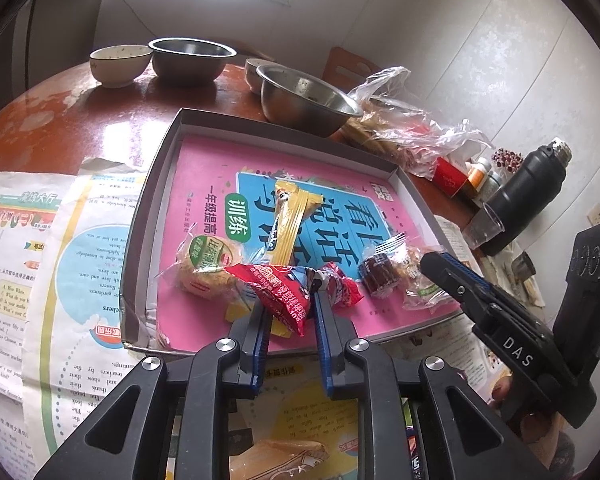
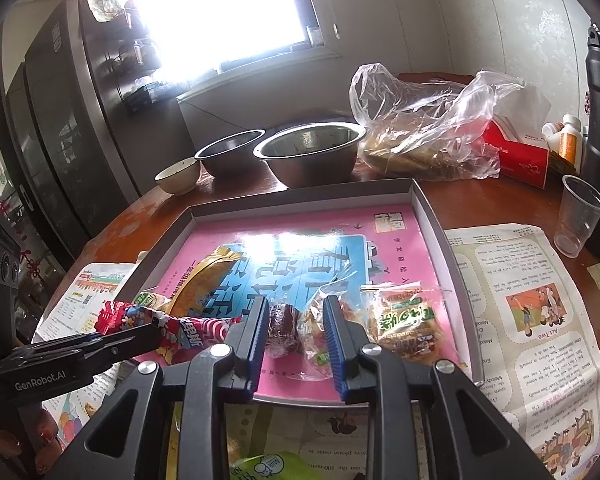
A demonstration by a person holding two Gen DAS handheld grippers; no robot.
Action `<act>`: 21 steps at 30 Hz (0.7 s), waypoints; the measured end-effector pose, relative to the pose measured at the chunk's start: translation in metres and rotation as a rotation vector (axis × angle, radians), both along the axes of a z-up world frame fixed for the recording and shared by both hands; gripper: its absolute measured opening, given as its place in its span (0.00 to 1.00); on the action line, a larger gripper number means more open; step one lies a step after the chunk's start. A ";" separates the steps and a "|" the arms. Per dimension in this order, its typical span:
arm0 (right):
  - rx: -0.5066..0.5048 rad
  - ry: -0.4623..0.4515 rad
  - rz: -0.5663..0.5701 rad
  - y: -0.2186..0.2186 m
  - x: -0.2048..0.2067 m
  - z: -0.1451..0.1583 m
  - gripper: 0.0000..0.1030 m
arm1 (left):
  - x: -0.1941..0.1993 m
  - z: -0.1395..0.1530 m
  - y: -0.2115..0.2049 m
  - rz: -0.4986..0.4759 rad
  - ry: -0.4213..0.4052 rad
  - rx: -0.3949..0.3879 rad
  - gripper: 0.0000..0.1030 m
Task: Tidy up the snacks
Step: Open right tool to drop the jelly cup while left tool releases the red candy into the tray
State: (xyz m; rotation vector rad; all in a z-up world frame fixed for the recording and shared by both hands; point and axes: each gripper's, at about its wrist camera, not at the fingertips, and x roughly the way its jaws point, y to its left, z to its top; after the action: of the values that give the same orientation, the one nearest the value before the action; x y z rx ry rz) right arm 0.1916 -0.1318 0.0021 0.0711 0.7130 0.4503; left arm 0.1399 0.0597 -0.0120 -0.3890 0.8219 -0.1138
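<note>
Left wrist view shows your left hand-held gripper (image 1: 290, 312) low over the near edge of the grey box lid (image 1: 156, 184), and its blue fingers (image 1: 262, 340) pinch the red candy packet (image 1: 284, 294) between them. This packet lies on the pink book (image 1: 204, 164) that covers the bottom of the lid, at its near side. Beside it on the left you see a round pastry in clear wrap with a green label (image 1: 206, 264), and behind it a long yellow packet (image 1: 290, 220) points away from you. To the right of the red packet a dark brown sweet (image 1: 380, 276) rests, and your right hand-held gripper (image 1: 452, 276) comes in from the right side just next to it. In the right wrist view your right hand-held gripper (image 2: 296, 328) is spread apart; the dark brown sweet (image 2: 282, 334) and a clear wrapped snack (image 2: 314, 328) lie between its two fingers, but the fingers do not press them. A pastry with green writing (image 2: 404, 328) lies just right of that gripper. Behind the lid, two steel bowls (image 2: 308, 156) and a clear plastic bag (image 2: 420, 128) stand on the brown tabletop (image 2: 480, 200).
</note>
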 end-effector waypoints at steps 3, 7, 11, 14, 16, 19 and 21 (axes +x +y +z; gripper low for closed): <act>0.001 0.003 -0.004 -0.003 -0.001 0.000 0.28 | 0.000 0.000 0.000 0.001 0.006 0.007 0.22; 0.004 0.003 -0.012 -0.006 -0.001 0.001 0.28 | -0.001 0.000 0.000 0.003 0.010 0.019 0.22; 0.000 0.006 -0.016 -0.008 -0.003 0.000 0.28 | -0.002 0.001 0.000 0.007 0.013 0.033 0.27; -0.006 0.015 -0.020 -0.008 -0.003 -0.001 0.28 | -0.003 0.003 0.003 0.018 0.011 0.044 0.37; -0.006 0.017 -0.022 -0.009 -0.004 -0.002 0.28 | -0.003 0.003 0.004 0.021 0.010 0.047 0.41; -0.006 0.020 -0.023 -0.009 -0.004 -0.002 0.28 | -0.004 0.004 0.005 0.026 0.010 0.056 0.49; -0.004 0.021 -0.026 -0.010 -0.005 -0.002 0.28 | -0.006 0.005 0.006 0.030 0.008 0.060 0.50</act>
State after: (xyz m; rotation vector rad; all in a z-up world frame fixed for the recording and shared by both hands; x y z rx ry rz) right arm 0.1869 -0.1423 -0.0002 0.0811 0.7332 0.4240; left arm 0.1342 0.0656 -0.0066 -0.3453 0.8250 -0.0596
